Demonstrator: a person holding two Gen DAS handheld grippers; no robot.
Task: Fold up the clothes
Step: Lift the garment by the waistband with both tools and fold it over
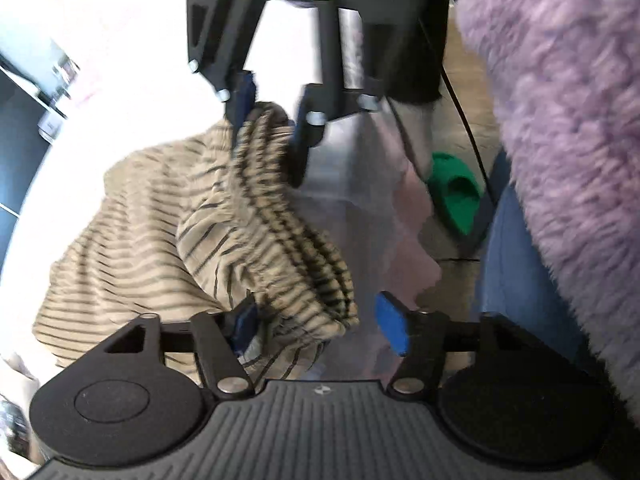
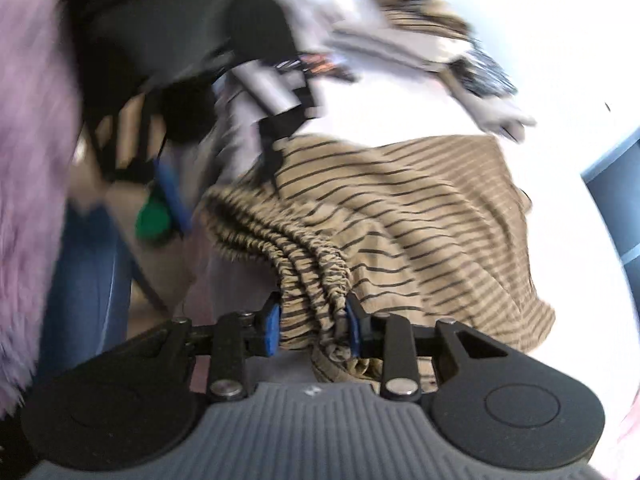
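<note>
The right gripper (image 2: 312, 330) pinches the striped garment's (image 2: 420, 216) gathered waistband, seemingly stretching it, while the left gripper (image 1: 320, 330) hangs spread around its other end.

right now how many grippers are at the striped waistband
2. The right gripper is shut on one end of the waistband. The left gripper is at the other end, jaws open around it. Neither is hidden.

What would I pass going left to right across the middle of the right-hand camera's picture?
Fuzzy purple sleeve → blue jeans → green slipper → gathered waistband → striped tan garment → white table.
</note>
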